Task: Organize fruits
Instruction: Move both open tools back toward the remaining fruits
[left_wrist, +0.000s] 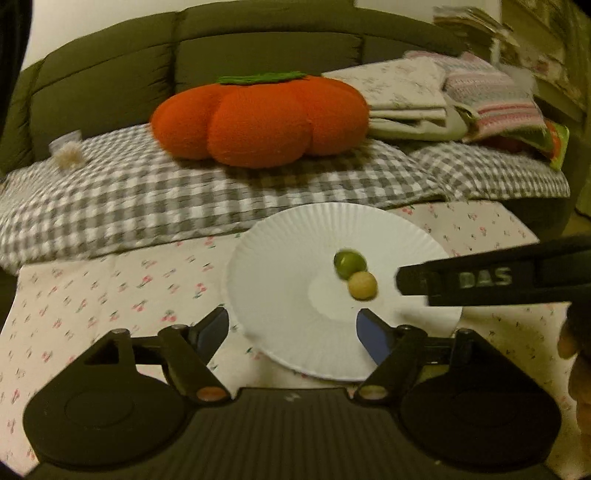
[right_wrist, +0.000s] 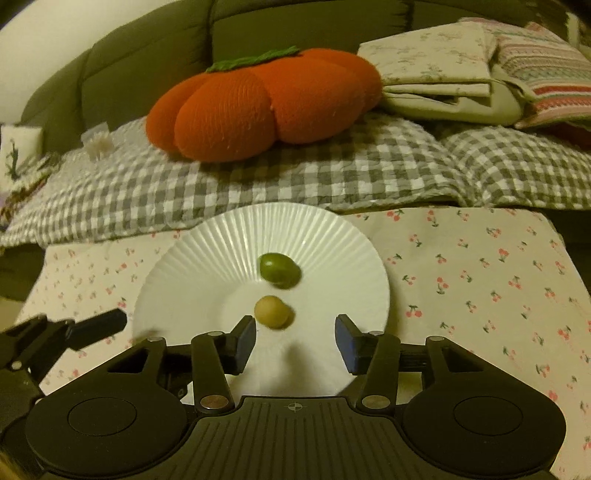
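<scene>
Sofa filled the background well beyond both claws, olive and padded, with a checked blanket spread over its seat. Folded linens lay stacked on the blanket, up and to the right of each claw. An orange pumpkin cushion sat on the blanket, ahead of the left claw and slightly left of the right claw. Nearer, a cherry-print cloth covered the counter under both claws.

A white plate rested on the cloth, directly ahead of the right claw and ahead-right of the left claw; its near rim passed beneath both pairs of fingers. On the plate lay two small fruits. The green fruit sat farther from the right claw, the yellow fruit just beyond its left fingertip, and the two lay close together, touching in the left view.

The left claw stood wide apart with nothing between its fingers. The right claw stood partly spread, also gripping nothing. Its finger reached in from the right in the left view.
</scene>
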